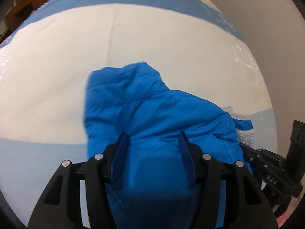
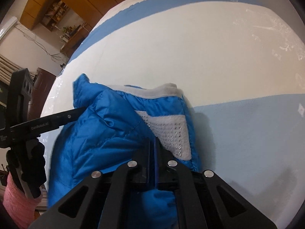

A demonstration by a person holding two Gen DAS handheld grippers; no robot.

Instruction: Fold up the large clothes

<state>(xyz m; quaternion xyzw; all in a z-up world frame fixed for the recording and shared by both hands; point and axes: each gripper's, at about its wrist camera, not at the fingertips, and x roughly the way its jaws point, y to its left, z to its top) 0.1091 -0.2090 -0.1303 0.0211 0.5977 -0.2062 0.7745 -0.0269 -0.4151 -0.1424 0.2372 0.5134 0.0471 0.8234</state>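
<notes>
Working left to right: the left gripper point(image 1: 153, 141) stands wide apart, blue padded jacket point(image 1: 152, 114) bulging between its fingers, unclamped. The jacket lies bunched on the white and blue table cover point(image 1: 57, 76), with mesh lining point(image 2: 171, 131) exposed. The right gripper point(image 2: 154, 148) is pinched tight on a jacket edge. Judged partly folded; squaring and final folds remain.

White desk point(image 1: 57, 80) with blue bands across far and near sides, bunched blue padded jacket point(image 1: 152, 118) lying on it, white mesh lining showing
</notes>
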